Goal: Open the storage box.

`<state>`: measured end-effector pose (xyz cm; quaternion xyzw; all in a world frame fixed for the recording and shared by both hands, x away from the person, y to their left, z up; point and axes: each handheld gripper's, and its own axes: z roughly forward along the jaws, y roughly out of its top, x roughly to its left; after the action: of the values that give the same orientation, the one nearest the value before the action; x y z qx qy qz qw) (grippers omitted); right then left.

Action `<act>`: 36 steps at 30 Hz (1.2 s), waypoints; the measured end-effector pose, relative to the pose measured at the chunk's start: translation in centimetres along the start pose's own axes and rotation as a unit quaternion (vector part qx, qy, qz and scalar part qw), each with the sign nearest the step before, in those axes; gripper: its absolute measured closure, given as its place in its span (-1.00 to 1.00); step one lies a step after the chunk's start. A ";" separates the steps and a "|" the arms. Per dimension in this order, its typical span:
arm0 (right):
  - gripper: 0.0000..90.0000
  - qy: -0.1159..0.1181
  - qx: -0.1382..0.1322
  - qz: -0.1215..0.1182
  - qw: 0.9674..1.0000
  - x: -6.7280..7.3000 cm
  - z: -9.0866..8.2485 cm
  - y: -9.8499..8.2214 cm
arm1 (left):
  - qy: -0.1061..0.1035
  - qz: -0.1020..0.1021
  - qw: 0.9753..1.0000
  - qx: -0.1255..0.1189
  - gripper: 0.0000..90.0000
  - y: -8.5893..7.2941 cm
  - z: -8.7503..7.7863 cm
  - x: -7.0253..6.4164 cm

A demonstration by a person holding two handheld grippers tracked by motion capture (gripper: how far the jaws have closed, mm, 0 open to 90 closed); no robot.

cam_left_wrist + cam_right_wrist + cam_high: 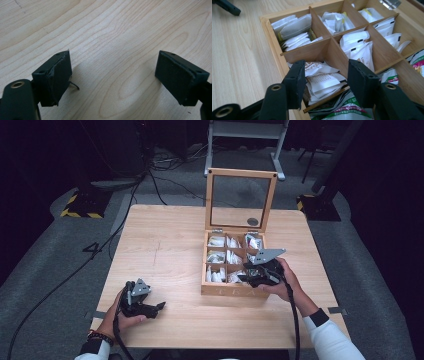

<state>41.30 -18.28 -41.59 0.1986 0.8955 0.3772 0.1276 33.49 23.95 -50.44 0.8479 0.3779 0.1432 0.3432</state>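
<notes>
A wooden box [230, 290] with several compartments of paper sachets stands on the table, its glass lid [241, 200] upright at the back. My right gripper [245, 277] reaches into the box's front right part. In the right gripper view its jaws [327, 80] stand apart on either side of crumpled white sachets [322, 82] with brown print; the pads do not press on them. A wooden divider [337, 57] runs just beyond the jaws. My left gripper [159, 306] rests near the table's front left. Its jaws [112, 75] stand wide over bare wood.
The wooden table [175, 250] has free room left of the box. A green-and-white packet [344, 110] lies in the nearest compartment. The other gripper's black tip [227, 6] shows far off on the table. Cables and stand legs [245, 145] lie on the floor behind.
</notes>
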 end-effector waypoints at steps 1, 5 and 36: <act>0.13 0.003 0.000 0.000 1.000 0.1 0.1 0.0 | -0.001 0.000 1.000 0.000 -0.68 0.0 0.0 0.0; 0.16 0.005 0.009 -0.008 1.000 0.4 0.9 0.2 | -0.001 0.001 1.000 0.000 -0.68 0.0 0.0 0.0; 0.84 0.041 0.129 -0.001 0.991 0.5 5.5 2.0 | 0.005 -0.006 1.000 0.000 -0.67 -0.5 -0.5 -0.1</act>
<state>43.50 -13.35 -43.98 0.1969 0.9413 0.2665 0.0641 32.91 24.35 -50.45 0.8449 0.3846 0.1453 0.3421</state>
